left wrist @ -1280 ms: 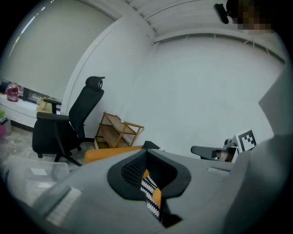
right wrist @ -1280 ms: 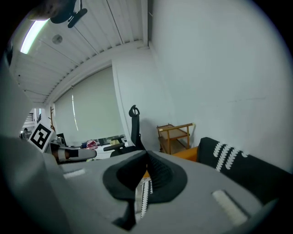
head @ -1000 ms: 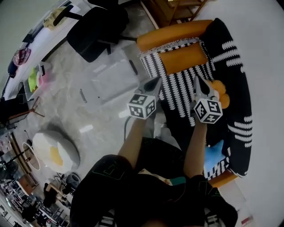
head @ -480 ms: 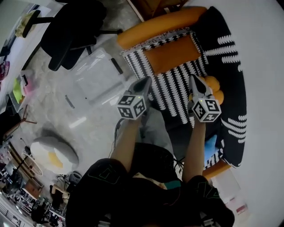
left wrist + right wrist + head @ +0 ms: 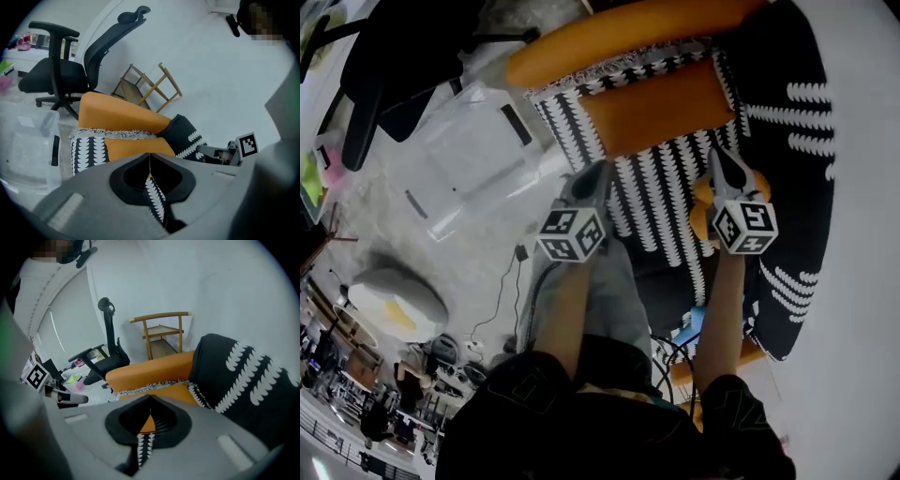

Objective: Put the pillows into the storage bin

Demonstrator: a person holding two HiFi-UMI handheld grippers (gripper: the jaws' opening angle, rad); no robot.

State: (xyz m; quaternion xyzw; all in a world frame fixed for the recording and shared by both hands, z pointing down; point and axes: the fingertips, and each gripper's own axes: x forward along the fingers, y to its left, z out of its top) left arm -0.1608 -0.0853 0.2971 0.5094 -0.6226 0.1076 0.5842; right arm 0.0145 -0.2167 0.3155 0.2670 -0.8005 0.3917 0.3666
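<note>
– Two sets of jaws, both pressed together, pinching nothing: why?
– I'm judging they are readying for a grab: the left gripper (image 5: 596, 176) and right gripper (image 5: 724, 161) are hanging over the patterned pillow (image 5: 661, 192), which is lying on the orange seat (image 5: 619, 37).
– And the storage bin (image 5: 478, 155)?
– It is sitting well apart on the pale floor (image 5: 487, 262), beside a black office chair (image 5: 394, 56).

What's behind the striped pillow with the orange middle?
A long orange cushion runs right behind the pillow. Past it stands a wooden rack. What lies under the pillow is covered.
</note>
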